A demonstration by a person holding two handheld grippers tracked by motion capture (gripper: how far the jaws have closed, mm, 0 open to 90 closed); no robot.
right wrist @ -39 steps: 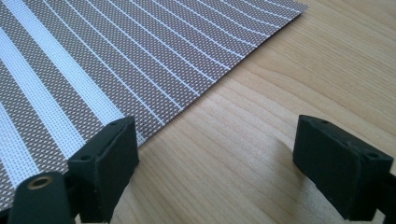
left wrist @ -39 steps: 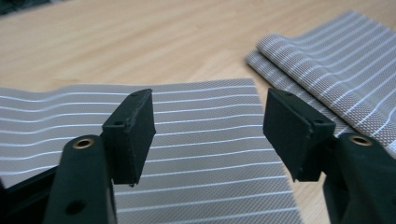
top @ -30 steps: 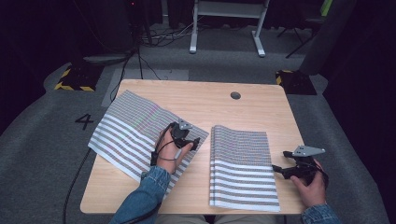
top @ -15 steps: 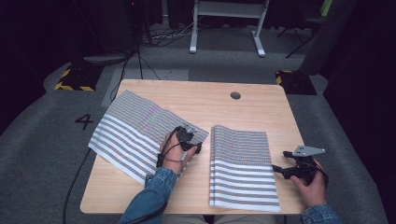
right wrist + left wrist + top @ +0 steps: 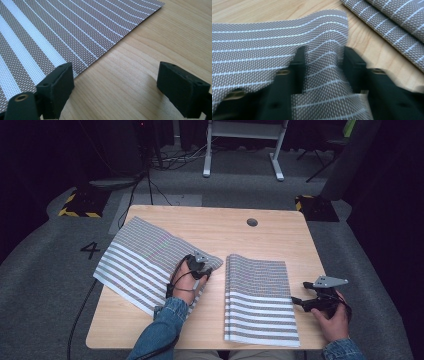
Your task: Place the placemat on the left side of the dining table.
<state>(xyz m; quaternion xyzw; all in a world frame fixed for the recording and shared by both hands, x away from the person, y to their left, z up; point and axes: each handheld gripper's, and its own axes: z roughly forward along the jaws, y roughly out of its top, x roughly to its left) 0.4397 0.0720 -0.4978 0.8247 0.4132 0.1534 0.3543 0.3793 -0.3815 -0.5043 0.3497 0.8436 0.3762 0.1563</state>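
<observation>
A single dark figure "4" [image 5: 90, 250] is marked on the grey floor [image 5: 45, 285], just off the left edge of the surface [image 5: 210, 222]. Nothing else in the room can be read; the striped mats and the tools carry no lettering I can make out.

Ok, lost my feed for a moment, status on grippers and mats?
Left gripper jaws just closing, left mat's corner bunched between them. Right gripper open, beside right mat. Table around clear.
</observation>
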